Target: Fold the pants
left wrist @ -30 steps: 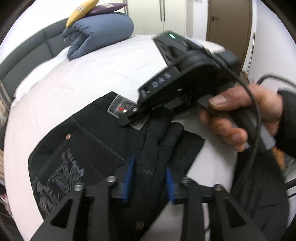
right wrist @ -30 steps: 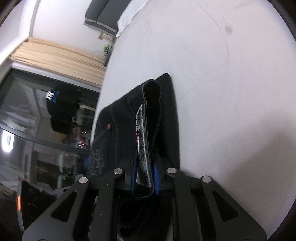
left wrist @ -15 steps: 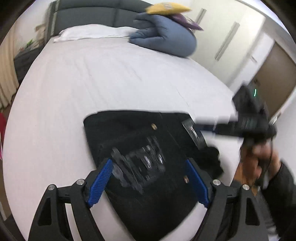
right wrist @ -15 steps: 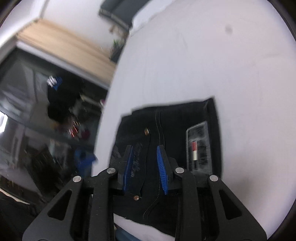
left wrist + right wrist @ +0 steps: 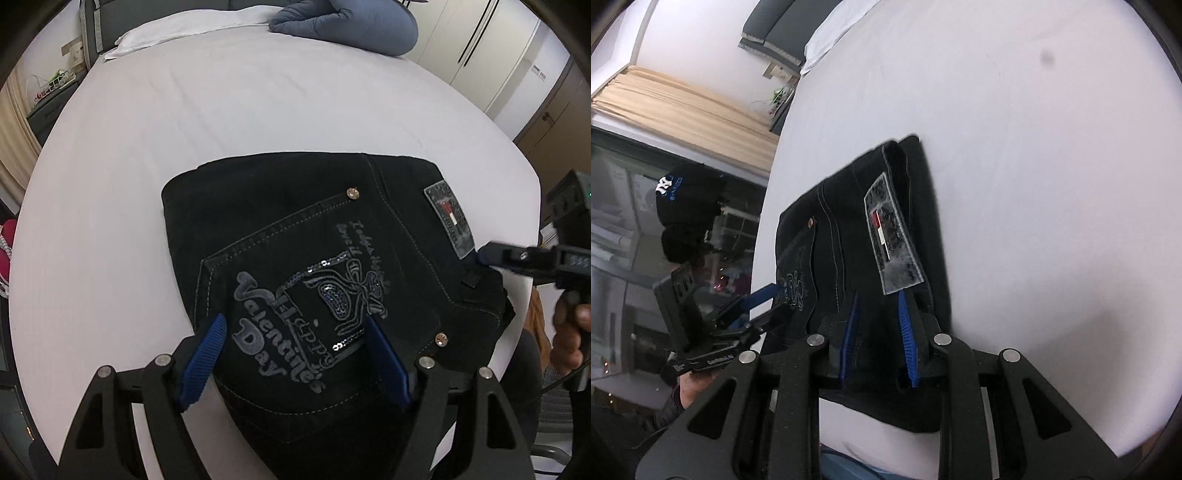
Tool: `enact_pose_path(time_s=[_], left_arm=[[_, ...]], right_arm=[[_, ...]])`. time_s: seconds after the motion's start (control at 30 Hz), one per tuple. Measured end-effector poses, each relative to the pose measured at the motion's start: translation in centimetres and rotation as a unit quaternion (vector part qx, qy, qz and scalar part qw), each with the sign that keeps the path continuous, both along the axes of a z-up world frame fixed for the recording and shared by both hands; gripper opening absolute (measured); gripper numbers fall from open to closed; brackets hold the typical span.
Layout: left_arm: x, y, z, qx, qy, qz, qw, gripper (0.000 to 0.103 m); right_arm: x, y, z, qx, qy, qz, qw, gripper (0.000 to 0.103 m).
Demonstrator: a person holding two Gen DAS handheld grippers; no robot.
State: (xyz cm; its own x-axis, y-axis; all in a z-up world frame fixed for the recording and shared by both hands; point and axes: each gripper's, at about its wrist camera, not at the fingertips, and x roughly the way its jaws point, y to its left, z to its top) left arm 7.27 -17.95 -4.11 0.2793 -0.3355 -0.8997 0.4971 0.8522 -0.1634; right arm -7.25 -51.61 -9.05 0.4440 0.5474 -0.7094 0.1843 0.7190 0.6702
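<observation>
Lying folded on the white bed (image 5: 258,122), black pants (image 5: 303,236) sit beneath both grippers' parted, closing fingers.

A second ago both tongs pinched bunched denim; now the pants (image 5: 295,258) lie folded flat on the bed (image 5: 184,129), the left tongs (image 5: 295,354) spread wide over the embroidered pocket, the right tongs (image 5: 879,339) lifted off, closing on nothing.
</observation>
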Motion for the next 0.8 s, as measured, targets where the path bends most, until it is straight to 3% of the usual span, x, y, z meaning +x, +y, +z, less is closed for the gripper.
enact_pose_path(time_s=[0.17,0.23,0.33,0.4,0.47,0.57,0.6,0.63,0.67,0.7,0.8], left_arm=[[-0.4,-0.1,0.1,0.004,-0.003,0.0,1.0,0.078],[0.2,-1.6,-0.3,0.006,-0.004,-0.002,1.0,0.078],[-0.2,-1.6,-0.3,0.004,-0.004,-0.003,1.0,0.079],[-0.7,-1.7,-0.3,0.002,-0.004,-0.002,1.0,0.079],[-1.3,-1.2,-0.1,-0.01,0.0,0.0,0.9999,0.079],[-2.3,1.2,0.9,-0.057,-0.001,0.023,0.9981,0.08],[-2.5,2.1,1.3,-0.068,-0.008,0.032,0.9972,0.081],[-2.5,2.8,1.4,-0.068,-0.015,0.041,0.9967,0.086],[-2.3,3.6,1.4,-0.07,-0.019,0.051,0.9961,0.09],[-1.8,4.4,1.3,-0.08,-0.02,0.068,0.9943,0.09],[-0.5,5.0,0.7,-0.093,0.008,0.096,0.991,0.09]], right_arm=[[1.9,1.3,3.1,-0.014,-0.031,0.036,0.999,0.023],[2.8,2.5,2.8,-0.023,-0.021,0.052,0.998,0.023],[2.6,3.7,0.0,-0.038,0.009,0.065,0.997,0.023],[1.1,3.1,-0.3,-0.021,-0.026,0.053,0.998,0.023],[0.0,2.1,-0.4,-0.01,-0.034,0.037,0.999,0.023],[-1.6,1.1,1.3,-0.051,-0.043,0.012,0.998,0.028],[-2.1,0.7,1.8,-0.058,-0.049,0.008,0.997,0.044],[-2.4,0.3,2.3,-0.065,-0.054,0.0,0.996,0.077],[-2.6,-0.4,2.9,-0.076,-0.061,-0.014,0.995,0.088],[-2.3,-0.8,3.2,-0.086,-0.068,-0.024,0.994,0.093],[-0.6,-2.1,3.1,-0.083,-0.053,-0.023,0.995,0.093]])
